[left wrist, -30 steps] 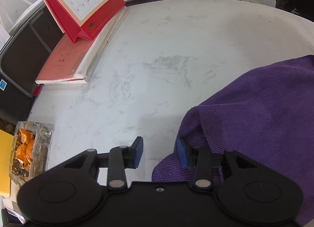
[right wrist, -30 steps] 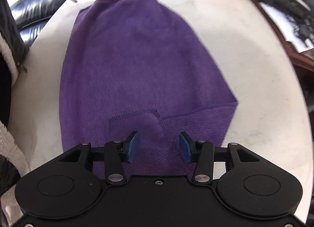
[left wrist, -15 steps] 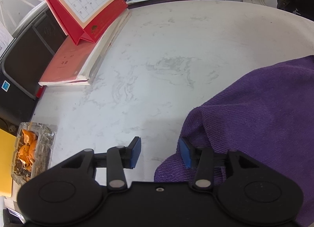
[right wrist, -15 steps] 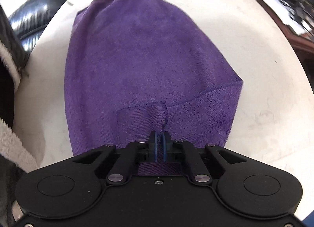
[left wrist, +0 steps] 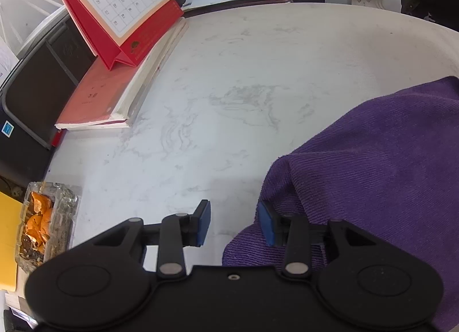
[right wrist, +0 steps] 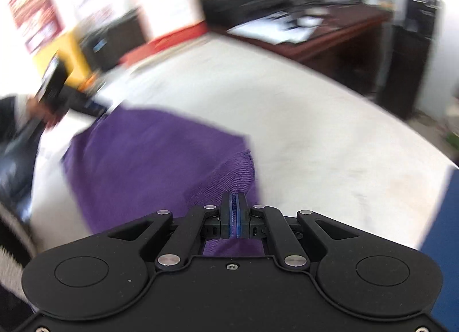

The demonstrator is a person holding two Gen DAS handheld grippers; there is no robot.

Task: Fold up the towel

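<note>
On the white marbled table (left wrist: 235, 79), we find the purple towel (left wrist: 381, 165) spread from about three o'clock of the left gripper (left wrist: 233, 224), its near corner bunched against the right-hand pad (left wrist: 265, 227). Those jaws are closing, yet nothing lies between them but bare tabletop. The right gripper (right wrist: 234, 218) is nearer the work: its pads are pinched tight on a raised fold of towel (right wrist: 160, 159), whose length runs away toward ten o'clock (that view is badly blurred). The cloth is ribbed, plush and limp; it drapes rather than holds an edge.
</note>
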